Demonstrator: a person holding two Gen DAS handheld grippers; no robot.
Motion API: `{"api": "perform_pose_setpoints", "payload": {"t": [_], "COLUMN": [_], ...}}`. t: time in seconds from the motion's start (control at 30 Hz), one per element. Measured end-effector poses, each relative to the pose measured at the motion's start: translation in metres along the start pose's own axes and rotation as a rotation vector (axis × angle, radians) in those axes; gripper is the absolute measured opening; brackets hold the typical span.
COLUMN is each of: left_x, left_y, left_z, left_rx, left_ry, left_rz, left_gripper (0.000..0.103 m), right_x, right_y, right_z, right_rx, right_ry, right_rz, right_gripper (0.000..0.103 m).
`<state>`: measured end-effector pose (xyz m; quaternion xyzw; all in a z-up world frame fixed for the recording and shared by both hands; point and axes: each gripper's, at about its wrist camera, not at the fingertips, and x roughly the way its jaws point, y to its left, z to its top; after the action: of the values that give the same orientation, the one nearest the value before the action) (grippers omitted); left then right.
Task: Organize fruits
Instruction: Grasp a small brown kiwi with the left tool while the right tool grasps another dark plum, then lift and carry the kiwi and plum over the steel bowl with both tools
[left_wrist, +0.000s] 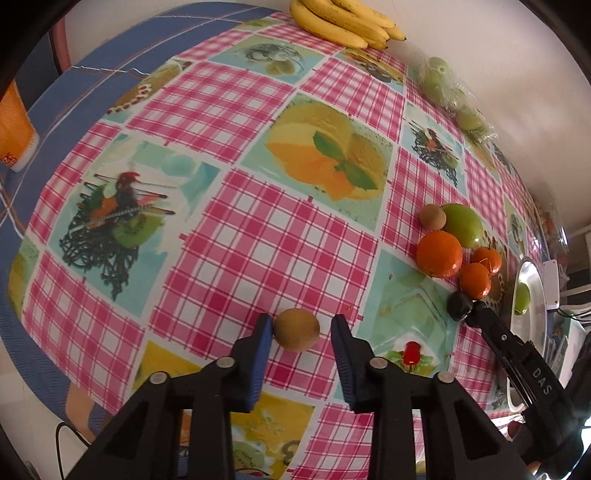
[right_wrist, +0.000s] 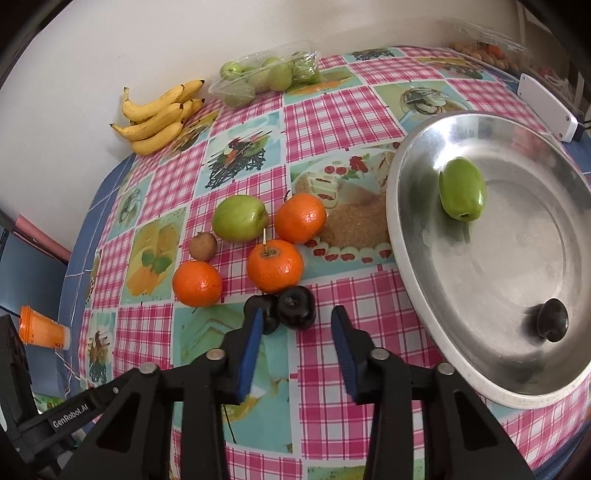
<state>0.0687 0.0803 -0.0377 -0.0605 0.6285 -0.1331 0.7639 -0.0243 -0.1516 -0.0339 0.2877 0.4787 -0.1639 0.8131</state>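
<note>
Pink-checked oilcloth with fruit pictures covers the counter (left_wrist: 229, 236). On it a brown kiwi (left_wrist: 297, 334) lies between the blue pads of the left gripper (left_wrist: 301, 321). One pad touches the kiwi's side and the other stands just clear, so the gripper is released around it, not clenched.

The right gripper (right_wrist: 298, 310) likewise straddles a dark plum (right_wrist: 296, 308) without pressing it, and a second dark shape sits half hidden behind its left pad. Close behind the plum crowd three oranges (right_wrist: 275, 264), a green fruit (right_wrist: 240, 218) and a second kiwi (right_wrist: 203, 245). Bananas (right_wrist: 155, 118) and a clear bag of green fruits (right_wrist: 266, 75) lie along the wall, well apart.

Only the right wrist view shows the inside of the steel tray (right_wrist: 498, 266), where a green fruit (right_wrist: 461, 188) and another dark plum (right_wrist: 552, 319) rest. The left wrist view shows that tray (left_wrist: 535, 280) nearly edge-on, with the right gripper's tip (left_wrist: 467, 312) beside the oranges (left_wrist: 439, 254). An orange cup (left_wrist: 14, 125) stands on the blue cloth beyond the oilcloth's edge.
</note>
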Motion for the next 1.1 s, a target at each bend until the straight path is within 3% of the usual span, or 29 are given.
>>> {"api": "perform_pose_setpoints", "payload": {"t": [0.17,1.1], "left_x": [0.003,-0.009], "left_y": [-0.003,0.0], "left_z": [0.001,0.004], "left_rx": [0.007,-0.027], "left_ry": [0.002,-0.052], "left_rz": [-0.004,-0.044], "left_gripper": [0.028,0.028], "right_x": [0.004,0.006], "right_y": [-0.003,-0.006], "right_z": [0.001,0.004], "right_rx": [0.021,0.052], "right_ry": [0.012,0.028], "right_rz": [0.011,0.082], "right_gripper": [0.031,0.024]}}
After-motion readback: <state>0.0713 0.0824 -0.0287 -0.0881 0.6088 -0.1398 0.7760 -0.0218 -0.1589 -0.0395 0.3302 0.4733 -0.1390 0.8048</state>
